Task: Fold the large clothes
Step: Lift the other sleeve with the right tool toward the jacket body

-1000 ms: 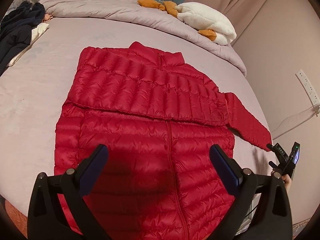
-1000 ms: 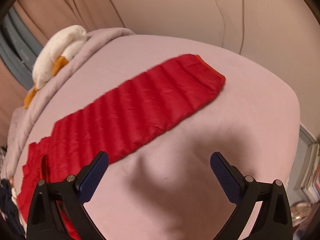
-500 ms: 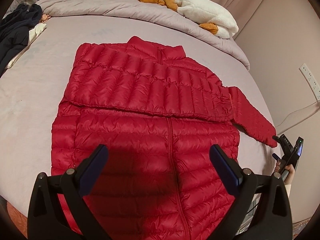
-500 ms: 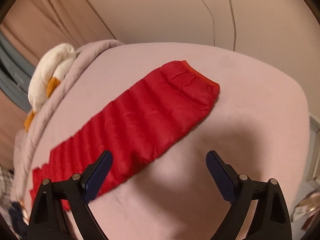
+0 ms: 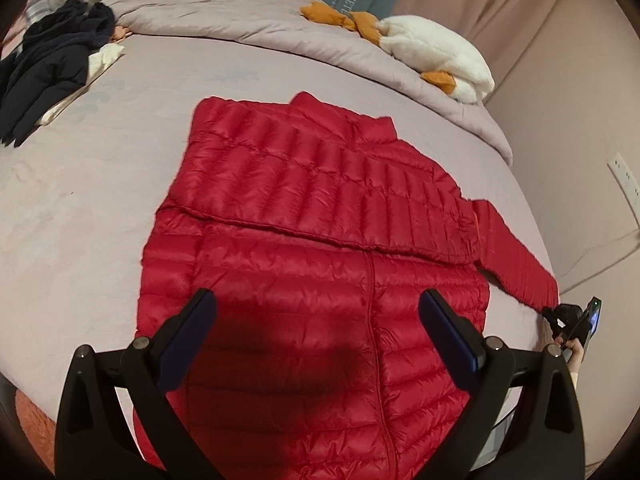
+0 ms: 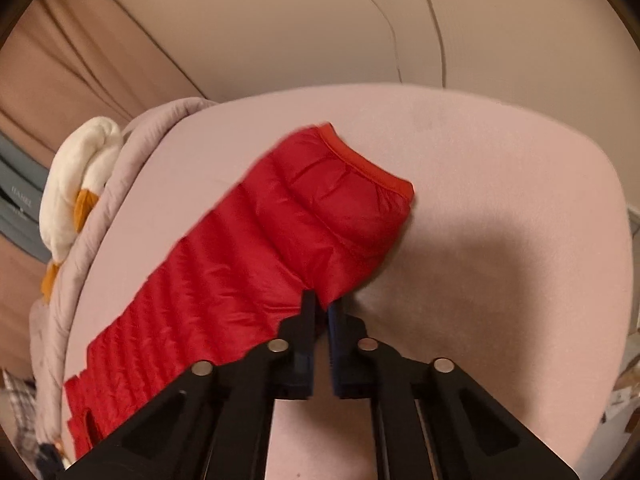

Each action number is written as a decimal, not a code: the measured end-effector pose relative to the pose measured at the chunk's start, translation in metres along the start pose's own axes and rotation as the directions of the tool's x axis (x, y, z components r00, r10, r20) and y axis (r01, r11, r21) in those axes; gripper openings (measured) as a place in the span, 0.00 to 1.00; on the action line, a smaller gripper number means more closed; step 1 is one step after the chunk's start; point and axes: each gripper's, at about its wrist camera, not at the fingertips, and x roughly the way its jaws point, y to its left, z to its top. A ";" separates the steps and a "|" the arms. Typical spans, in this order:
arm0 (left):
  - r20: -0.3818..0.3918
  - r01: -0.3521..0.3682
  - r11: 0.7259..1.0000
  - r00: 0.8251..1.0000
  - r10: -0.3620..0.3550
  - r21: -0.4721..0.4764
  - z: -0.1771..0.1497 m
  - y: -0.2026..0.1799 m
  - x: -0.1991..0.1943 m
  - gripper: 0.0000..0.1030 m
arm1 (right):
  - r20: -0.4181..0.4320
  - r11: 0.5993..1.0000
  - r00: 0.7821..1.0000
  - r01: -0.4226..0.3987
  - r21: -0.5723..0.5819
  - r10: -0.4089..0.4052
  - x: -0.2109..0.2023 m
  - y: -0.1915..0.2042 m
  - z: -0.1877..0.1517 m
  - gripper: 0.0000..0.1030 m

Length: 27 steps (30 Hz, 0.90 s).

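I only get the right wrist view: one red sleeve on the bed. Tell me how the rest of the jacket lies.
Observer: The red jacket lies flat, front up, zip closed, collar toward the bunched quilt.
Operator: Report the other sleeve.
Observer: The other sleeve is folded across the chest; only the outstretched sleeve sticks out sideways.
Operator: Give me the left gripper.
Observer: The left gripper is open above the jacket's lower half, holding nothing.

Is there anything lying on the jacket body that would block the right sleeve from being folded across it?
Nothing visible does. The right gripper has just closed on the sleeve; the jacket front is bare.
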 end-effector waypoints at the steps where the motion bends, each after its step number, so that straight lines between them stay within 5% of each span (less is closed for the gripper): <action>1: 0.004 0.001 1.000 1.000 -0.001 -0.006 0.000 0.002 -0.002 0.98 | 0.027 1.000 1.000 0.006 -0.026 -0.006 -0.010 0.006 0.000 0.05; 7: 0.038 0.006 0.999 0.999 -0.005 -0.032 0.002 0.013 -0.014 0.98 | 0.144 0.985 0.989 -0.018 -0.170 0.043 -0.065 0.037 0.002 0.05; 12: 0.053 0.003 0.998 0.999 0.000 -0.058 0.000 0.025 -0.020 0.98 | 0.234 0.946 0.958 -0.091 -0.311 0.169 -0.129 0.081 -0.002 0.05; 17: 0.060 0.002 0.996 0.998 0.003 -0.089 -0.001 0.039 -0.024 0.98 | 0.307 0.886 0.923 -0.069 -0.459 0.231 -0.170 0.120 -0.019 0.05; 27: 0.079 -0.021 0.988 0.996 0.033 -0.150 -0.002 0.067 -0.035 0.98 | 0.231 0.776 0.908 -0.143 -0.614 0.350 -0.179 0.200 -0.045 0.05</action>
